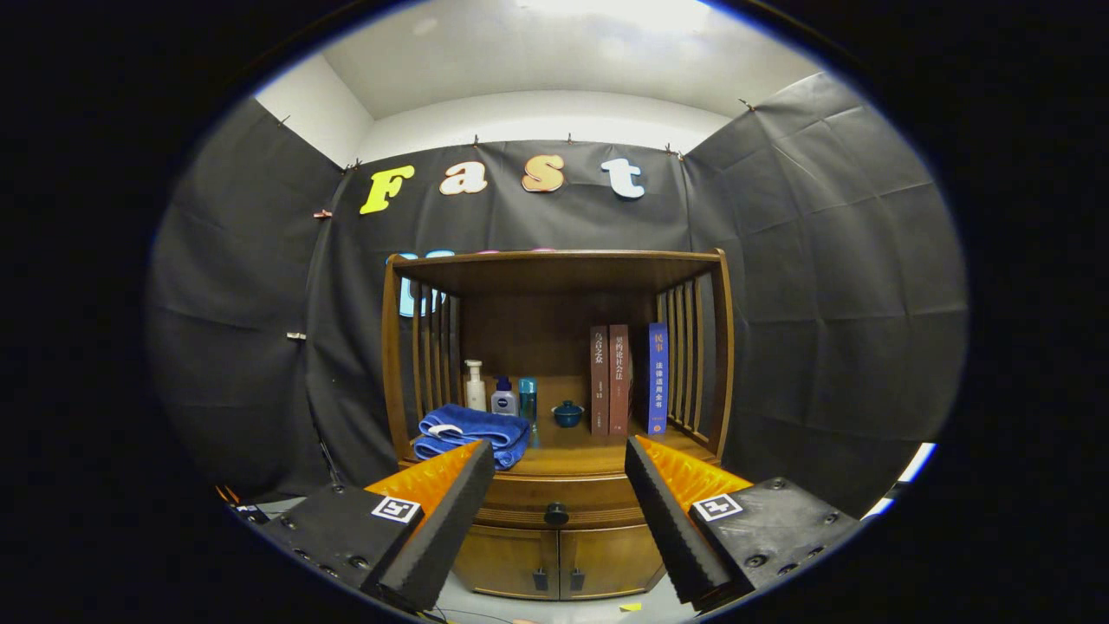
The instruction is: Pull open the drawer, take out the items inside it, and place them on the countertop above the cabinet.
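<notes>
Framing the shut drawer (556,501), the tool (554,459) gapes (towel (472,433), bottles (502,394), 3 books (625,380) above).

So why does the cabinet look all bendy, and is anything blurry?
Gripper view: the fisheye lens bows the cabinet posts outward; the open gripper looms large up close; the drawer knob and books stay sharp; bright ceiling light glares overhead.
</notes>
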`<state>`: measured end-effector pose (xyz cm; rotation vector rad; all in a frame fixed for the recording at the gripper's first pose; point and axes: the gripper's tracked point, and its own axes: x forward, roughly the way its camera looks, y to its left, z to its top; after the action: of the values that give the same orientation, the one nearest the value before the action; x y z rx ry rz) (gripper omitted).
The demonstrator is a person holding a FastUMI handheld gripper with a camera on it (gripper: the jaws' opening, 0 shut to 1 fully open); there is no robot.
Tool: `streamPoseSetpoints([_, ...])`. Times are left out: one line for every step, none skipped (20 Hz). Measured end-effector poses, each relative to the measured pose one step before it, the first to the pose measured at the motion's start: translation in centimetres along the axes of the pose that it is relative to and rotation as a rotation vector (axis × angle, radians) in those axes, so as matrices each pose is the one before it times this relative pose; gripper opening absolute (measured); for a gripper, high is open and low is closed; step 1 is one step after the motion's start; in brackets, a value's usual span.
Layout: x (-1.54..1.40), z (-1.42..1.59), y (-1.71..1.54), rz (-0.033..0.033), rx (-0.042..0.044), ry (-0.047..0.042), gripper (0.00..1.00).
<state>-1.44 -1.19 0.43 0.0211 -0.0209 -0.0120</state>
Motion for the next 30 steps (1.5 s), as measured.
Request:
streamPoseSetpoints([0.053,-0.163,-0.053,-0.00159,0.00088,0.00442,0.98])
streamPoseSetpoints([0.037,-0.22,-0.038,-0.00096,-0.0004,0.00486,0.98])
streamPoseSetpoints([0.029,-0.139,-0.001,0.00113,-0.00101,0.00535,0.98])
streamPoseSetpoints([0.031,-0.159,0.086,0.0029,-0.00282,0.00446,0.98])
streamPoseSetpoints([0.136,-0.163,-0.005,0.00101,-0.00471,0.00244,0.98])
streamPoseSetpoints([0.242,-0.177,0.012,-0.00016,-0.0063,0.00265,0.98])
streamPoseSetpoints([0.31,-0.302,-0.044,-0.00241,-0.00682,0.00307,0.98])
streamPoseSetpoints([0.369,-0.303,-0.031,-0.00111,-0.00128,0.00192,0.98])
streamPoseSetpoints([0.409,-0.3,0.033,0.00164,0.00268,0.00239,0.98])
streamPoseSetpoints([0.366,-0.332,0.105,0.00213,0.00362,0.00519,0.98])
streamPoseSetpoints([0.553,-0.561,0.126,0.00357,0.00438,0.00979,0.98])
streamPoseSetpoints([0.555,-0.752,0.0,0.00217,0.00373,0.00927,0.98])
streamPoseSetpoints([0.794,-0.722,0.123,0.00202,0.00276,0.00869,0.98])
streamPoseSetpoints([0.912,-0.745,0.122,0.00065,0.00021,0.00816,0.98])
streamPoseSetpoints([0.829,-0.594,0.113,0.0028,-0.00091,0.00763,0.98])
streamPoseSetpoints([1.018,-0.862,0.172,-0.00029,-0.00139,0.01118,0.98])
streamPoseSetpoints([1.013,-0.996,0.056,0.00125,-0.00081,0.01655,0.98])
streamPoseSetpoints([1.132,-1.053,0.172,0.00497,0.00192,0.01555,0.98])
streamPoseSetpoints([1.076,-1.01,0.148,0.00461,0.00429,0.0153,0.99])
streamPoseSetpoints([0.969,-0.963,0.003,0.00221,0.0057,0.01482,0.98])
streamPoseSetpoints([1.041,-1.037,-0.029,0.00062,0.00655,0.01498,0.98])
streamPoseSetpoints([0.993,-0.988,-0.118,-0.00211,0.00364,0.01593,0.98])
streamPoseSetpoints([1.02,-0.98,-0.161,-0.00461,-0.00061,0.01334,0.99])
streamPoseSetpoints([0.909,-1.006,-0.263,-0.00625,-0.00407,0.01524,0.99])
streamPoseSetpoints([0.933,-1.034,-0.278,-0.00568,-0.00437,0.01708,0.98])
streamPoseSetpoints([0.859,-1.042,-0.188,-0.00398,-0.00152,0.02149,0.99])
streamPoseSetpoints([1.245,-1.094,-0.065,-0.00338,0.00254,0.02317,0.99])
streamPoseSetpoints([0.963,-1.104,0.05,-0.00023,0.00589,0.02508,0.99])
streamPoseSetpoints([0.493,-1.016,-0.091,-0.00299,0.0067,0.02183,0.99])
streamPoseSetpoints([1.103,-0.914,0.124,0.00273,0.00711,0.02075,0.99])
